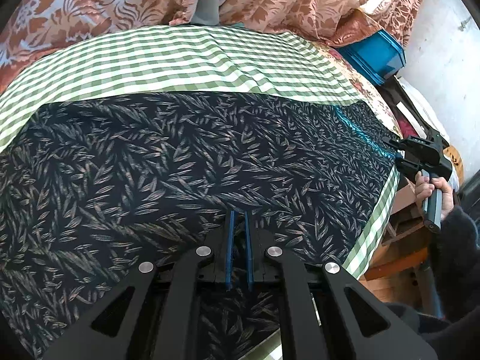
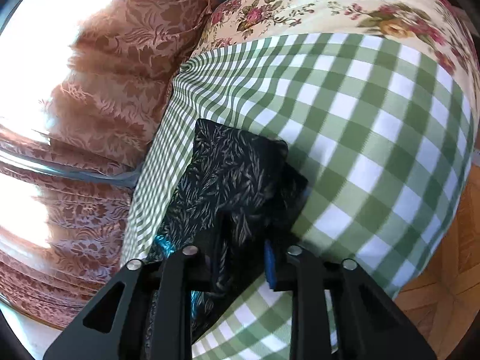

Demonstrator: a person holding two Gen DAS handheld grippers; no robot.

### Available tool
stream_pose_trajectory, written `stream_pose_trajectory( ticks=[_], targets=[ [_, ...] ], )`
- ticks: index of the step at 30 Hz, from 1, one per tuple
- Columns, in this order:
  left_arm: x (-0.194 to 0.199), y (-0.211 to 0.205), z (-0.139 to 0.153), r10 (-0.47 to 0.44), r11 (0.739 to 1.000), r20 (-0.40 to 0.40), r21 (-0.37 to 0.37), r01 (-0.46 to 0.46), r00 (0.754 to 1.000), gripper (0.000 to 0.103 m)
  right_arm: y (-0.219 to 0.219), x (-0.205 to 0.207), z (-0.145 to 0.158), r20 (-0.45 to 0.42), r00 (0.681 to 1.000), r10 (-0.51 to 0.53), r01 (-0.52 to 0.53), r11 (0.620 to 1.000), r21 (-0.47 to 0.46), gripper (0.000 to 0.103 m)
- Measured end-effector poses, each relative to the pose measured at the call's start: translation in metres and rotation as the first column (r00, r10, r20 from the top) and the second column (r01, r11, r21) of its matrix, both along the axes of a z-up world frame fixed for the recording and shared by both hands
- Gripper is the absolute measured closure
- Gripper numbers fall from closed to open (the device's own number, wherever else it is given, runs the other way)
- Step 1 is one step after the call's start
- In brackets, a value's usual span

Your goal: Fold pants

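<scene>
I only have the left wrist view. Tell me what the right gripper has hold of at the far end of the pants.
Observer: Fabric of the pants lies between the fingers of the right gripper and drapes over one of them. I cannot tell whether they pinch it.
Operator: Describe the corner ahead of it.
Observer: The corner lies on the checked cloth, and a lower layer peeks out past its edge.

daylight | glare blows out curtain (image 2: 39,69) (upper left) | fisheye-bent edges | perhaps slight blur
</scene>
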State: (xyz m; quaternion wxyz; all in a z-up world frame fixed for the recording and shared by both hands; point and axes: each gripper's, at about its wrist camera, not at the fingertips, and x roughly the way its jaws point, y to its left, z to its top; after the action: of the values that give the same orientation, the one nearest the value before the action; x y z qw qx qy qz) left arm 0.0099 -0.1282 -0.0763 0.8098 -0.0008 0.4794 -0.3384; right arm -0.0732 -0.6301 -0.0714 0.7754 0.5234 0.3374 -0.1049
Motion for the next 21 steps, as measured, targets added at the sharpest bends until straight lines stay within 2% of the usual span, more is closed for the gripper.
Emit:
stream_pose_trajectory(
  ticks=[4,9,14,15,17,19,21],
  targets=[
    [0.004,0.009,0.002,0.047,0.999,-0.012,-0.001,-0.047,0.999,0.099,0.004,0.005,0.013,-0.024,0.999,0.033,-0.035,0.997,-0.063,0.091],
    [-0.001,0.019,0.013,0.133,0.986,0.085,0.093,-0.140,0.988,0.099,0.013,0.013,0.027,-0.040,0.998,0.054,-0.059,0.991,-0.119,0.093],
    [0.001,0.036,0.016,0.182,0.978,0.096,0.086,-0.190,0.979,0.099,0.037,0.031,0.056,-0.005,0.992,0.124,-0.123,0.976,-0.177,0.093],
    [0.002,0.040,0.016,0.196,0.975,0.097,0.089,-0.205,0.976,0.095,0.042,0.035,0.060,0.000,0.991,0.137,-0.135,0.974,-0.184,0.093],
    [0.001,0.048,0.017,0.225,0.970,0.097,0.069,-0.232,0.970,0.039,0.054,0.044,0.070,0.012,0.985,0.172,-0.167,0.966,-0.197,0.093],
    [-0.001,0.058,0.019,0.254,0.965,0.107,0.036,-0.260,0.961,0.037,0.068,0.053,0.078,0.018,0.978,0.207,-0.199,0.958,-0.208,0.093],
    [0.000,0.062,0.018,0.270,0.961,0.109,0.037,-0.275,0.957,0.036,0.081,0.062,0.084,0.026,0.971,0.238,-0.227,0.951,-0.209,0.093]
  ],
)
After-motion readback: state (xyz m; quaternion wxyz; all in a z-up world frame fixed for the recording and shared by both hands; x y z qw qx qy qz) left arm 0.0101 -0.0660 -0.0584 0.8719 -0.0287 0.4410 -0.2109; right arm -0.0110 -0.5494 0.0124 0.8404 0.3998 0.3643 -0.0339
